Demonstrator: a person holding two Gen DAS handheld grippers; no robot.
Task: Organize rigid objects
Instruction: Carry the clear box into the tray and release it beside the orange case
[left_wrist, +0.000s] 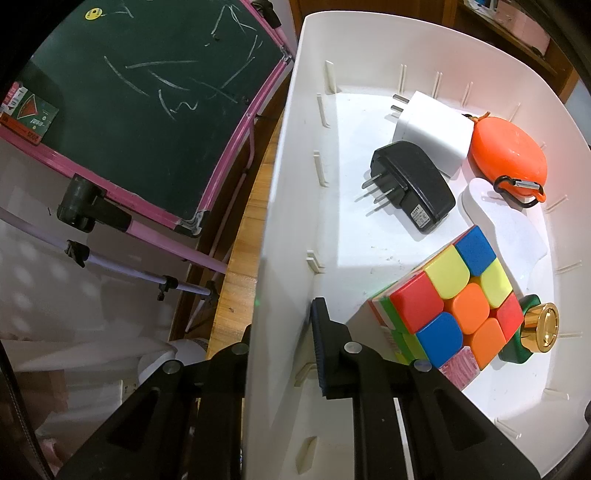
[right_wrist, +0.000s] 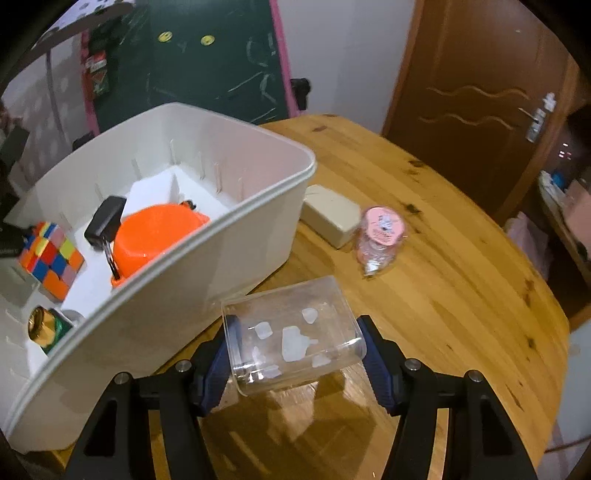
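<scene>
White bin on table w/ cube, black adapter, white charger, orange case, gold-capped bottle. Clear container tilted beside bin.

I am finding almost nothing I can read here: the black charger is showing a small printed label, the card on the chalkboard is carrying red print, and the pink jar lid is bearing a design, all too small or blurred.
</scene>
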